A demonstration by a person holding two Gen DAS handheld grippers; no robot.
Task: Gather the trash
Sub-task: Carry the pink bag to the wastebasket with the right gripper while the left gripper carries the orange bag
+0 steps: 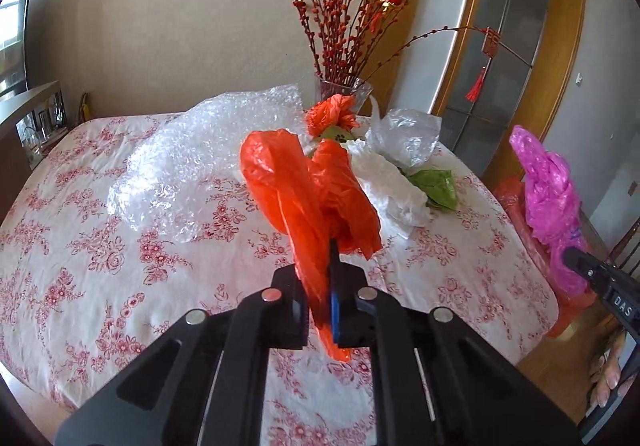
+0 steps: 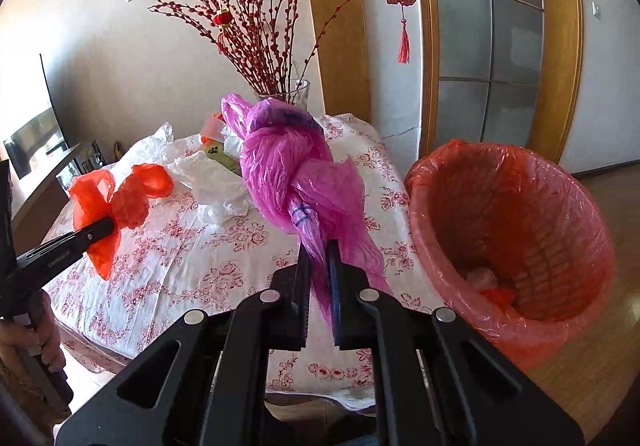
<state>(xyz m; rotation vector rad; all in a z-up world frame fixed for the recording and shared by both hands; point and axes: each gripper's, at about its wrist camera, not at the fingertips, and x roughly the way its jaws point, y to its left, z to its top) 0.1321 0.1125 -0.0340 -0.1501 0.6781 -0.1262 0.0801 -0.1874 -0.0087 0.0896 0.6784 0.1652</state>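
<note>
My left gripper (image 1: 324, 258) is shut on an orange plastic bag (image 1: 288, 173), which is lifted off the floral tablecloth (image 1: 80, 246). From the right wrist view the same bag (image 2: 128, 197) hangs from the left gripper (image 2: 106, 226) at the left. My right gripper (image 2: 320, 250) is shut on a knotted magenta plastic bag (image 2: 280, 165), held up beside the table's right edge. A bin lined with a red bag (image 2: 420, 181) stands on the floor just right of it, with a few scraps at its bottom. The magenta bag (image 1: 548, 189) and right gripper (image 1: 570, 256) also show at the far right of the left wrist view.
On the table lie bubble wrap (image 1: 192, 165), crumpled white paper (image 1: 384, 181), a clear bag (image 1: 408, 133), a green wrapper (image 1: 436, 185) and a small orange bag (image 1: 332, 113). A glass vase (image 1: 344, 89) of red branches stands at the back. A hand (image 2: 24, 342) holds the left tool.
</note>
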